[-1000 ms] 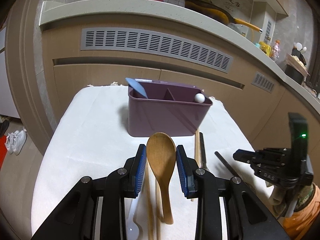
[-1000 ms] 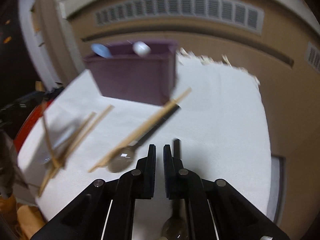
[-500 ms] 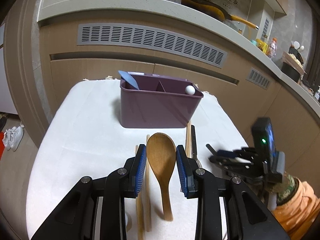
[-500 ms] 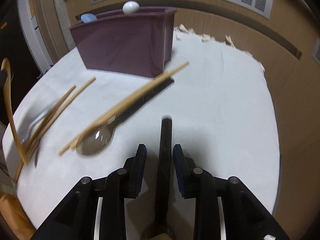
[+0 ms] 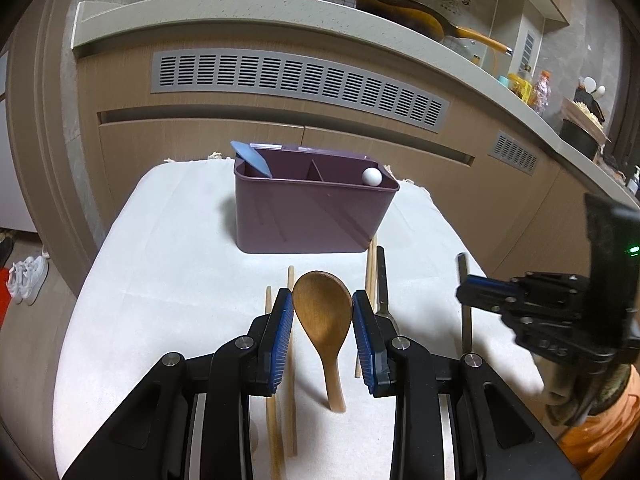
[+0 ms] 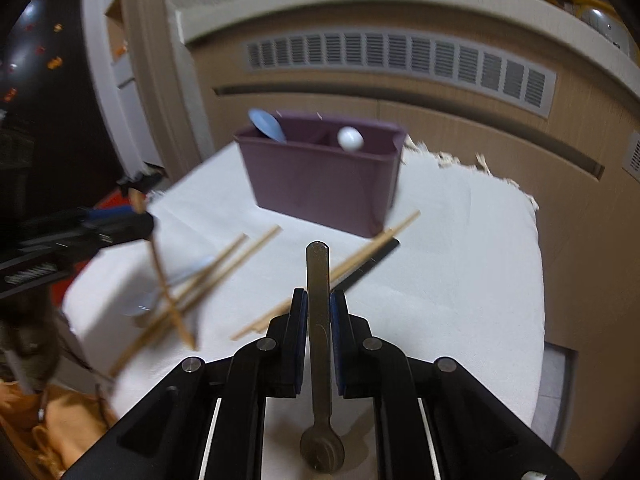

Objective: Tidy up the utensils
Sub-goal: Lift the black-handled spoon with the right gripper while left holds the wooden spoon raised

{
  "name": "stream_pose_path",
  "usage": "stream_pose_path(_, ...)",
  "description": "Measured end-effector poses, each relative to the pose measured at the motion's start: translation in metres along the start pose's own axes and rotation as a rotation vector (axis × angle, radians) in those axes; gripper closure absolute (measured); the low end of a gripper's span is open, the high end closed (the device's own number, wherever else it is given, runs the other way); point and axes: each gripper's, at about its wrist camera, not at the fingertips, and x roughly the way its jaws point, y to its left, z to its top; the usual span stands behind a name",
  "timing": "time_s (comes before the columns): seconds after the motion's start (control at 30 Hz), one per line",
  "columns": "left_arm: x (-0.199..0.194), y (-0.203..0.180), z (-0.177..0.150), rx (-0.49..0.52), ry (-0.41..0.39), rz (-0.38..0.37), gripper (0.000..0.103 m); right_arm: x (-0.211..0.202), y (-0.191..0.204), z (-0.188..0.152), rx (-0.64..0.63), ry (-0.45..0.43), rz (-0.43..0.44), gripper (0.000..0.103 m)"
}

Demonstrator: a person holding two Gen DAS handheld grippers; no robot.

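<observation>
My left gripper (image 5: pixel 322 316) is shut on a wooden spoon (image 5: pixel 323 320), bowl up, held above the white table (image 5: pixel 160 288). My right gripper (image 6: pixel 319 312) is shut on a dark metal spoon (image 6: pixel 318 304), handle pointing up and forward; it also shows in the left wrist view (image 5: pixel 464 300). A purple divided utensil box (image 5: pixel 308 212) stands at the far middle of the table, with a blue utensil (image 5: pixel 252 158) and a white-tipped one (image 5: pixel 372 176) inside. Wooden chopsticks (image 6: pixel 224 268) and a black-handled utensil (image 6: pixel 376 256) lie in front of the box.
A wooden cabinet front with grey vents (image 5: pixel 296 80) rises behind the table. A counter (image 5: pixel 280 12) above carries a pan and bottles. The table's right edge (image 6: pixel 538 320) drops to the floor. White shoes (image 5: pixel 28 280) lie on the floor at the left.
My right gripper closed on the metal spoon and lifted it off the table. My left gripper, still holding the wooden spoon, drew back a little from the box.
</observation>
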Motion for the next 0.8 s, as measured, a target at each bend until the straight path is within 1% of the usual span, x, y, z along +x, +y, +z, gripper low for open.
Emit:
stream_pose_path(0.1, -0.006, -0.003, 0.002, 0.007, -0.015, 0.0, 0.072, -0.015, 0.006, 0.004, -0.006, -0.041, 0.022, 0.093)
stream_pose_path(0.17, -0.012, -0.008, 0.005, 0.021, -0.036, 0.001, 0.072, -0.025, 0.01, 0.009, -0.013, -0.073, 0.034, 0.099)
stream_pose_path(0.27, -0.021, -0.015, 0.011, 0.048, -0.069, 0.003, 0.072, -0.037, 0.013, 0.019, -0.016, -0.118, 0.049, 0.099)
stream_pose_path(0.37, -0.03, -0.02, 0.025, 0.067, -0.11, 0.006, 0.072, -0.046, 0.017, 0.034, -0.044, -0.16, 0.031, 0.099)
stream_pose_path(0.4, -0.032, -0.021, 0.029, 0.068, -0.12, 0.007, 0.072, -0.046, 0.017, 0.037, -0.064, -0.16, 0.022, 0.098)
stream_pose_path(0.5, -0.039, -0.02, 0.035, 0.069, -0.143, 0.017, 0.072, -0.032, 0.019, 0.039, -0.118, -0.12, -0.003, 0.098)
stream_pose_path(0.57, -0.037, -0.016, 0.034, 0.062, -0.136, 0.027, 0.072, -0.008, 0.019, 0.034, -0.15, -0.043, 0.004, 0.096)
stream_pose_path(0.7, -0.022, -0.005, 0.025, 0.033, -0.078, 0.037, 0.072, 0.048, 0.017, 0.017, -0.146, 0.107, 0.011, 0.094)
stream_pose_path(0.73, -0.016, -0.001, 0.021, 0.025, -0.059, 0.039, 0.072, 0.066, 0.015, 0.012, -0.138, 0.147, 0.016, 0.091)
stream_pose_path(0.8, -0.008, 0.004, 0.017, 0.014, -0.033, 0.036, 0.072, 0.088, 0.012, 0.01, -0.124, 0.182, 0.021, 0.089)
